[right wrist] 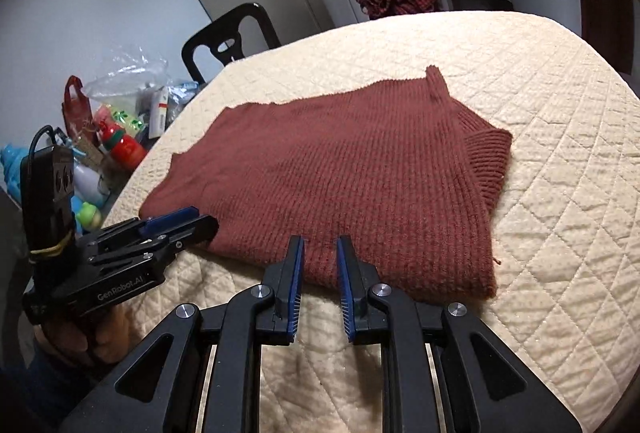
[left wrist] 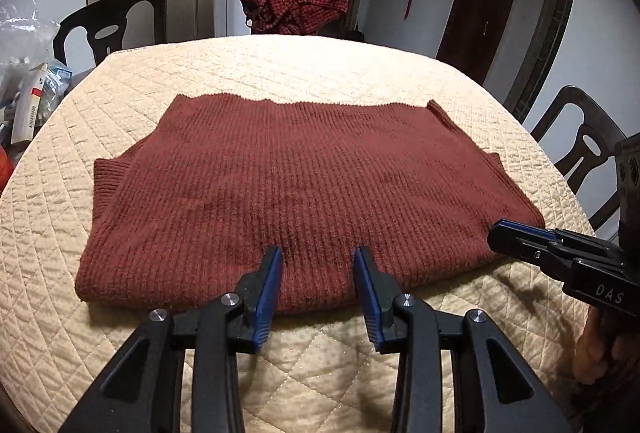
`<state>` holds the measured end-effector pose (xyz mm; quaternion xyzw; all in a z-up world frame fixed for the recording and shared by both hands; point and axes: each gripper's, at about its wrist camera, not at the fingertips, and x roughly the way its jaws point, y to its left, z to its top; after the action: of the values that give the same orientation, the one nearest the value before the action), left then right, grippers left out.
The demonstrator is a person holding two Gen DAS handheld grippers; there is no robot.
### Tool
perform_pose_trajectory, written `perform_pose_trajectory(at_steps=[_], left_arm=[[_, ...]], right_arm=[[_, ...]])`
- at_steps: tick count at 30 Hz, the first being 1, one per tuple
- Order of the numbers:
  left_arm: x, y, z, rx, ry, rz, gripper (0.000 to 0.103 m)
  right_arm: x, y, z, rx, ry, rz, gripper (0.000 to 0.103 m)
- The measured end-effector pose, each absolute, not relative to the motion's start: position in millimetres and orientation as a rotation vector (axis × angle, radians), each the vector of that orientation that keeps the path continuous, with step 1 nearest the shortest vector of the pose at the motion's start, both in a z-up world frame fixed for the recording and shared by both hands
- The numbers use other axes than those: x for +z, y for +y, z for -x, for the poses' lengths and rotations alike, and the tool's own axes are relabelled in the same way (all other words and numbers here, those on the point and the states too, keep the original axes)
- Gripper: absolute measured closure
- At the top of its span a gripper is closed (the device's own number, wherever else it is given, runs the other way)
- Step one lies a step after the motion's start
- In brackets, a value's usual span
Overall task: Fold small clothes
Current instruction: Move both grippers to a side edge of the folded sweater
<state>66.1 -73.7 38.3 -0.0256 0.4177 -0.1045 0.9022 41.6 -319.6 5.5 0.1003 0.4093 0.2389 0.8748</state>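
Left wrist view shows a rust-red knit sweater (left wrist: 304, 189) lying folded flat on the quilted cream surface (left wrist: 280, 69), with the left tongs (left wrist: 318, 259) spread apart and empty, tips over the sweater's near edge. Right wrist view shows the right tongs (right wrist: 320, 249) parted more narrowly, also empty, at the near hem beside the ribbed cuff (right wrist: 486, 161).
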Motion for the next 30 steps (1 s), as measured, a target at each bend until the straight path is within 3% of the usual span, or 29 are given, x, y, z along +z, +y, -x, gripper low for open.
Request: perform_pose_trajectory(at_steps=[30], left_arm=[[28, -4, -64, 0.021, 0.839, 0.095, 0.063]], right_arm=[[-3, -365, -45, 0.385, 0.862, -0.318, 0.086]])
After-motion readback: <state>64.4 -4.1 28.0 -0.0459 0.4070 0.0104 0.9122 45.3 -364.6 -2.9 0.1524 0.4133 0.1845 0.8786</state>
